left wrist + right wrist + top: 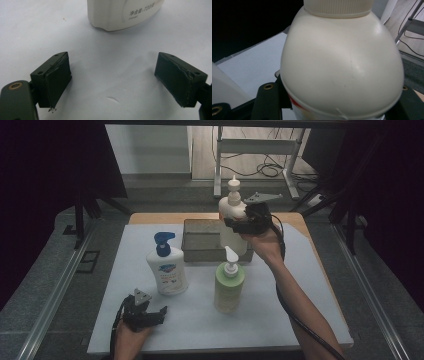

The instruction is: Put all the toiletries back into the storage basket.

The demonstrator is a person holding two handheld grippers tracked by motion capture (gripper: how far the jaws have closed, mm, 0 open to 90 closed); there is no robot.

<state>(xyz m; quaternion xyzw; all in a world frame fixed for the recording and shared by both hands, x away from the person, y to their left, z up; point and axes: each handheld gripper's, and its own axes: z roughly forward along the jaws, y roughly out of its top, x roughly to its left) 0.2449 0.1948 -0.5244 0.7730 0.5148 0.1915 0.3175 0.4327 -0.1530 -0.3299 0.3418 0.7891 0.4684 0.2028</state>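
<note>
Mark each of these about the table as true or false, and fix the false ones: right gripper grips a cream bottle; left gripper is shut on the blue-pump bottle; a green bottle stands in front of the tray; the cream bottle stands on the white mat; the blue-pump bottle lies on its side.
1. The right gripper grips a cream bottle. True.
2. The left gripper is shut on the blue-pump bottle. False: its jaws stand wide apart with nothing between them, near that bottle.
3. A green bottle stands in front of the tray. True.
4. The cream bottle stands on the white mat. False: it is held up over the tray.
5. The blue-pump bottle lies on its side. False: it stands upright.
</note>
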